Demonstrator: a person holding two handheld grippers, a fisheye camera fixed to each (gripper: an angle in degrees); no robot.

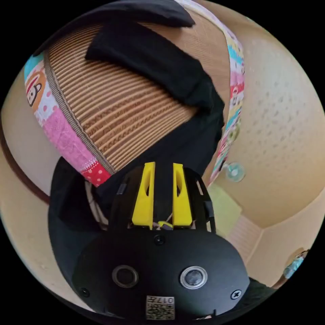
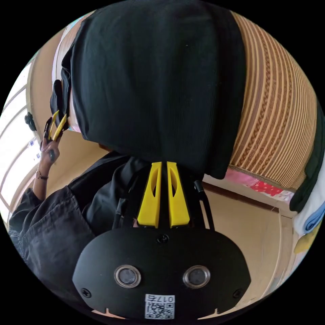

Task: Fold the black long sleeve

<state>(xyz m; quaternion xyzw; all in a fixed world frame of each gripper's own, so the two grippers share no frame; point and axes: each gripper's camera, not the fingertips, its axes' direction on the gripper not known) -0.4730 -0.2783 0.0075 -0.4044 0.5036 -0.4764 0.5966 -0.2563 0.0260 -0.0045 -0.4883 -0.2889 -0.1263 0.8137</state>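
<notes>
Yellow fingers (image 1: 145, 193) of the left gripper (image 1: 164, 167) stand a little apart with dark cloth of the black long sleeve (image 1: 182, 142) between them; whether they press on it cannot be told. In the right gripper view, the right gripper (image 2: 164, 166) has its two fingers (image 2: 152, 196) nearly together at the shirt's near edge, and I cannot tell whether any cloth is caught between them. That garment (image 2: 159, 81) lies spread over a woven bamboo mat (image 2: 274, 118), one sleeve (image 1: 149, 61) stretched across the ribbed mat (image 1: 111, 111) in the left gripper view. A colourful patterned sheet (image 1: 64, 132) borders the mat. Beyond it lies a tan floor (image 2: 243, 230). Further off, the person's hand (image 2: 47, 152) holds the left gripper (image 2: 57, 127) beside a bright window (image 2: 13, 135).
</notes>
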